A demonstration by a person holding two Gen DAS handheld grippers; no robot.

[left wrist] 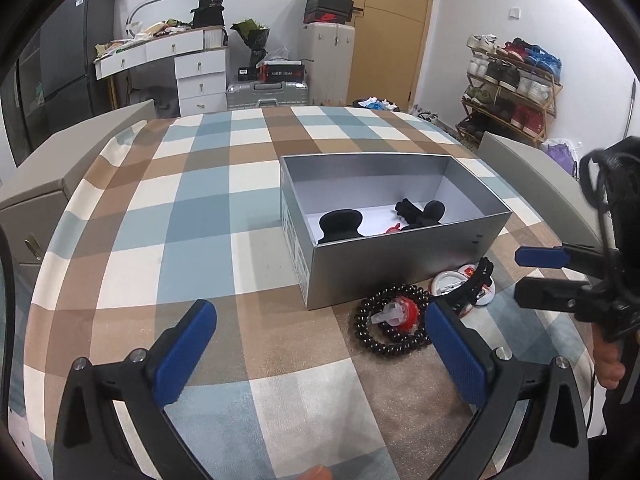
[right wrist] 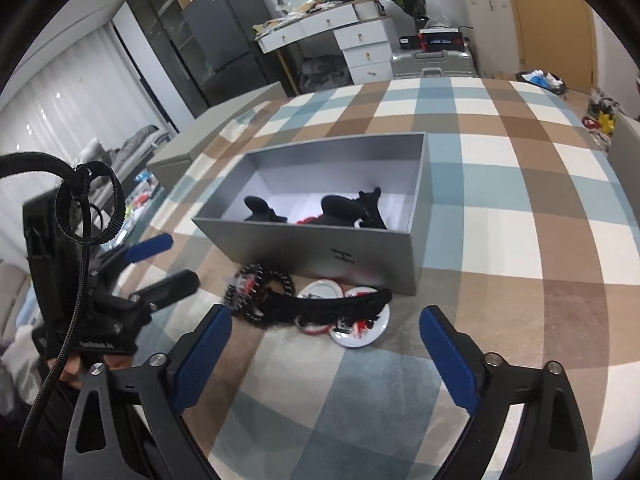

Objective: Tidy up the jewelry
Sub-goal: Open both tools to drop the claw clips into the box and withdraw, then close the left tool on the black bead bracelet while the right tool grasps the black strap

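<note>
Beads of the dark bracelet (left wrist: 390, 322), coiled near the grey box (left wrist: 400, 268), are judged light and slippery; the strand should be pinched. Both tools (left wrist: 320, 354) (right wrist: 326, 356) are held spread, empty.

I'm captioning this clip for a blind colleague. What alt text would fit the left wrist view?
An open grey box sits on a checked tablecloth with dark items inside, while a black bead bracelet and round white discs lie on the cloth just in front of it. The left gripper is open and empty; the open right gripper enters from the right.
</note>
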